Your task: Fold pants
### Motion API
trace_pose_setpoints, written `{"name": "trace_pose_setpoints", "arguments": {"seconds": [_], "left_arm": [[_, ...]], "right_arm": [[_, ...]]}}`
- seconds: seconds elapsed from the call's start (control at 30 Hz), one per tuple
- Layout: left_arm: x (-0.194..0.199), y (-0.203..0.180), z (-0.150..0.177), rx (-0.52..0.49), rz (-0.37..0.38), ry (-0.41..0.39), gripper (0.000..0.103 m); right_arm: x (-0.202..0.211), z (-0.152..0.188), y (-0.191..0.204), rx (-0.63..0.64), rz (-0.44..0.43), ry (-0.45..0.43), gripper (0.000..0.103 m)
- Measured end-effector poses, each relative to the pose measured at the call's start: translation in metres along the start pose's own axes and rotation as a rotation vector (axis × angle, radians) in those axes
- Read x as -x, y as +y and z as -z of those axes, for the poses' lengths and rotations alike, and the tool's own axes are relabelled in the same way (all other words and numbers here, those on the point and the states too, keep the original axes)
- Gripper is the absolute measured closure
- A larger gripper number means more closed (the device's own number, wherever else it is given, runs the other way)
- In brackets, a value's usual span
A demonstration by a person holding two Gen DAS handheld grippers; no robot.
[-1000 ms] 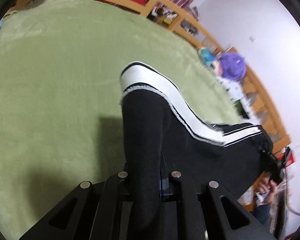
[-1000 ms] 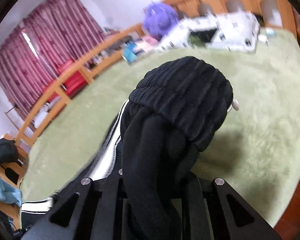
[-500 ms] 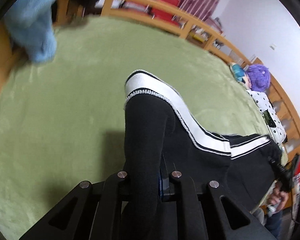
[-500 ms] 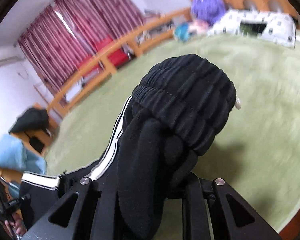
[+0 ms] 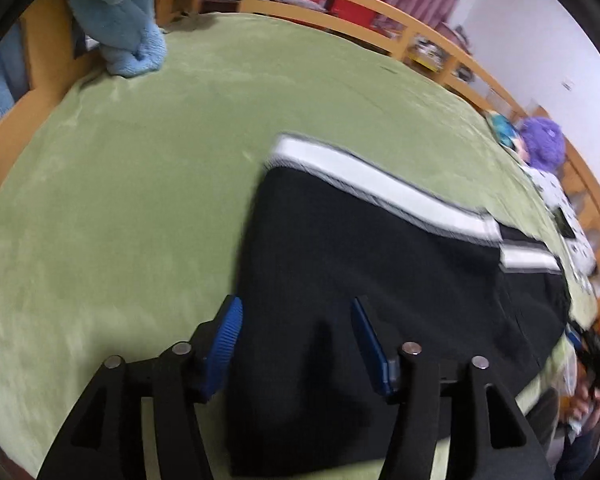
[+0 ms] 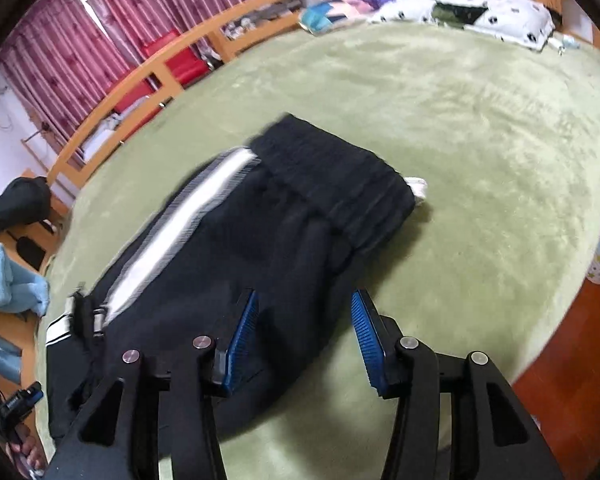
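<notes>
Black pants (image 5: pixel 360 280) with a white side stripe lie flat on the green bed (image 5: pixel 120 200). The left gripper (image 5: pixel 296 336) and right gripper (image 6: pixel 304 328) both stand apart, holding nothing. Only the right view shows the ribbed waistband (image 6: pixel 340 180); only the left shows the blue blanket (image 5: pixel 120 12).

Even indoor light lit both views; motion blur smeared the pants (image 5: pixel 380 272), and fisheye distortion bent and darkened the edges.
</notes>
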State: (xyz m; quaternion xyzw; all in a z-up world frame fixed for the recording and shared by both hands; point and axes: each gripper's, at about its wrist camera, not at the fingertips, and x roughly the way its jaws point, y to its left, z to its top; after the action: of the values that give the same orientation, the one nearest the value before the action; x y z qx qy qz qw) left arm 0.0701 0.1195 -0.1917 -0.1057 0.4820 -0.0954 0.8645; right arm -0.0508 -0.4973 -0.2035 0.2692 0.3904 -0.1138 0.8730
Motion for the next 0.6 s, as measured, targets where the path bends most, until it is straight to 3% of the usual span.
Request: {"name": "trace_pose_setpoints", "arguments": {"seconds": [0.2, 0.47, 0.57, 0.6], "left_arm": [[-0.008, -0.003, 0.049, -0.066, -0.111, 0.003, 0.043], [0.024, 0.027, 0.063, 0.041, -0.003, 0.034, 0.042], [0.030, 0.035, 0.071, 0.070, 0.014, 0.024, 0.042], [0.032, 0.039, 0.072, 0.086, 0.021, 0.025, 0.042]], "right_arm": [[0.006, 0.029, 0.070, 0.154, -0.082, 0.003, 0.054], [-0.004, 0.095, 0.201, 0.384, -0.336, 0.109, 0.053], [-0.023, 0.124, 0.235, 0.496, -0.347, 0.146, 0.053], [-0.033, 0.130, 0.241, 0.532, -0.315, 0.177, 0.056]]}}
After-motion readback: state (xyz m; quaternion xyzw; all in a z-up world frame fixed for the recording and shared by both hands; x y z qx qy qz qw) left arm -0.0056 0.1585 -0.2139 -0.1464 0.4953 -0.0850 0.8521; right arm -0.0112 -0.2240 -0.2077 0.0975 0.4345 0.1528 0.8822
